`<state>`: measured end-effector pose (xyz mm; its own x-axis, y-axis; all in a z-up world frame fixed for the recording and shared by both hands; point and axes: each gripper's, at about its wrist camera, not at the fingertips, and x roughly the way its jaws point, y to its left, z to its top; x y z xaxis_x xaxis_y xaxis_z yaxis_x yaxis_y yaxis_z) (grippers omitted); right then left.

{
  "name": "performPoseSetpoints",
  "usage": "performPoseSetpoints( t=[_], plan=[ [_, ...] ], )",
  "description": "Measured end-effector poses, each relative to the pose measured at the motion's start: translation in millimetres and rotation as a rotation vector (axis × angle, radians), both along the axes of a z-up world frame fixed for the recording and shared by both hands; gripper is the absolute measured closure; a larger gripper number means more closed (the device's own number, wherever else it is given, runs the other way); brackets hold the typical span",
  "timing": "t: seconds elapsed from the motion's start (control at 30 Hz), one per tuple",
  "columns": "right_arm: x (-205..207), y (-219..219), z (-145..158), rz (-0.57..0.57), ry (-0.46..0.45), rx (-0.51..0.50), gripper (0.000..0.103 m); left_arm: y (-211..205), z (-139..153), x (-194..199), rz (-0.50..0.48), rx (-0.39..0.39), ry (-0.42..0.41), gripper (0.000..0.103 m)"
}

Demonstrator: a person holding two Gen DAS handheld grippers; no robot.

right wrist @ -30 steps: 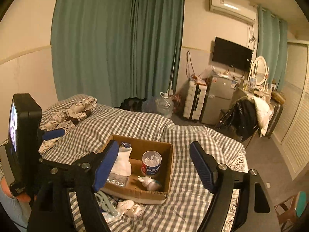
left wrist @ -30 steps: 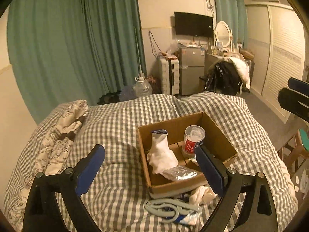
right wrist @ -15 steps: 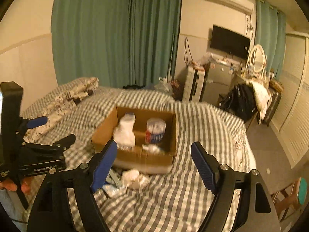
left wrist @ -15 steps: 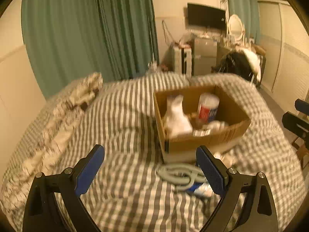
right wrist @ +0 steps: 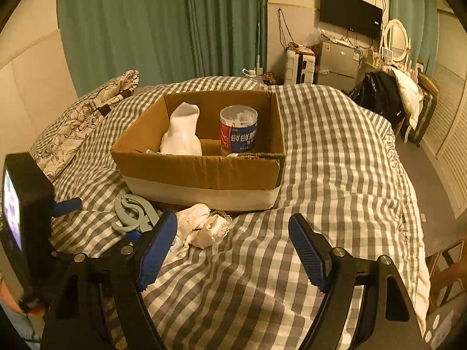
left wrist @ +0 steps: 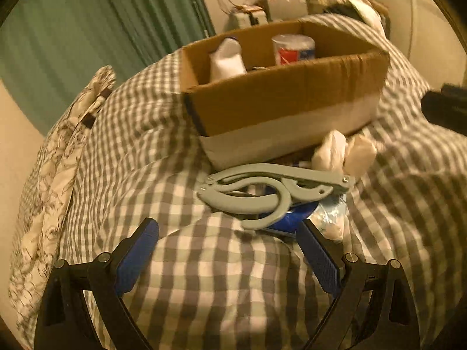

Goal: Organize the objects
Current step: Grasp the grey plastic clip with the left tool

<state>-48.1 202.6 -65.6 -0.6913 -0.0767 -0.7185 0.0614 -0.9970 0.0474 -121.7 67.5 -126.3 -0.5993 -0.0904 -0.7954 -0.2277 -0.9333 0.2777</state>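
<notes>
A cardboard box (left wrist: 280, 99) (right wrist: 201, 172) stands on the checked bed. It holds a white sock (right wrist: 182, 131) and a red-and-blue can (right wrist: 238, 131). In front of the box lie a grey folding hanger (left wrist: 262, 192) (right wrist: 131, 213), a blue packet (left wrist: 292, 218) under it, and crumpled white lace cloth (left wrist: 344, 151) (right wrist: 204, 224). My left gripper (left wrist: 227, 256) is open and empty, low over the bed just short of the hanger. My right gripper (right wrist: 233, 250) is open and empty, just short of the lace cloth.
A patterned pillow (left wrist: 58, 157) lies at the left edge of the bed. Green curtains, a small fridge (right wrist: 338, 61), a suitcase and a chair with clothes (right wrist: 388, 93) stand beyond the bed. The other gripper's body (right wrist: 26, 213) is at the right wrist view's left.
Both grippers have come down and forward toward the items in front of the box. The left one has dropped low, close to the hanger. Both stayed open.
</notes>
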Motion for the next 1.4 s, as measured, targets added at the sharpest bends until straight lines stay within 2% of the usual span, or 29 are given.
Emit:
performPoseSetpoints(
  t=[0.3,0.37,0.47,0.5,0.6,0.63,0.67,0.73,0.83,0.93,1.2,1.4],
  plan=[
    [-2.6,3.7,-7.6,-0.016,-0.024,-0.035,0.025,29.6,-11.9,-21.5,-0.084,-0.090,0.000,0.007],
    [-1.9,6.4,-7.0,-0.024,-0.021,-0.042,0.024,33.9,-15.6,-25.6,-0.107,-0.097,-0.006,0.013],
    [-1.4,8.7,-7.5,-0.035,-0.023,-0.048,0.024,37.8,-20.5,-33.0,-0.149,-0.076,-0.035,0.033],
    [-1.1,9.3,-7.4,-0.038,-0.024,-0.049,0.024,38.5,-21.0,-35.3,-0.166,-0.055,-0.052,0.046],
    [0.2,11.1,-7.2,-0.045,-0.026,-0.051,0.024,40.2,-20.3,-34.4,-0.202,-0.031,-0.071,0.062],
    [1.1,11.5,-6.8,-0.046,-0.026,-0.050,0.025,41.4,-19.7,-31.9,-0.213,-0.030,-0.068,0.076],
    [2.5,12.5,-6.2,-0.049,-0.026,-0.049,0.025,42.0,-17.6,-28.3,-0.225,-0.029,-0.064,0.085],
    [4.7,13.6,-5.2,-0.054,-0.024,-0.045,0.025,43.2,-11.8,-19.6,-0.238,-0.038,-0.042,0.093],
    [8.3,14.0,-4.2,-0.056,-0.024,-0.039,0.025,39.2,-2.7,-9.3,-0.249,-0.044,-0.016,0.095],
    [11.4,11.5,-3.1,-0.054,-0.023,-0.035,0.025,29.7,13.1,1.2,-0.230,-0.006,0.018,0.097],
    [12.2,-5.4,3.2,-0.028,-0.019,-0.004,0.025,-18.0,75.7,0.0,-0.090,0.203,0.107,0.100],
    [-12.0,-19.0,-12.7,-0.014,-0.079,0.006,0.025,-42.3,87.4,-14.4,-0.030,0.273,0.133,0.100]
  ],
)
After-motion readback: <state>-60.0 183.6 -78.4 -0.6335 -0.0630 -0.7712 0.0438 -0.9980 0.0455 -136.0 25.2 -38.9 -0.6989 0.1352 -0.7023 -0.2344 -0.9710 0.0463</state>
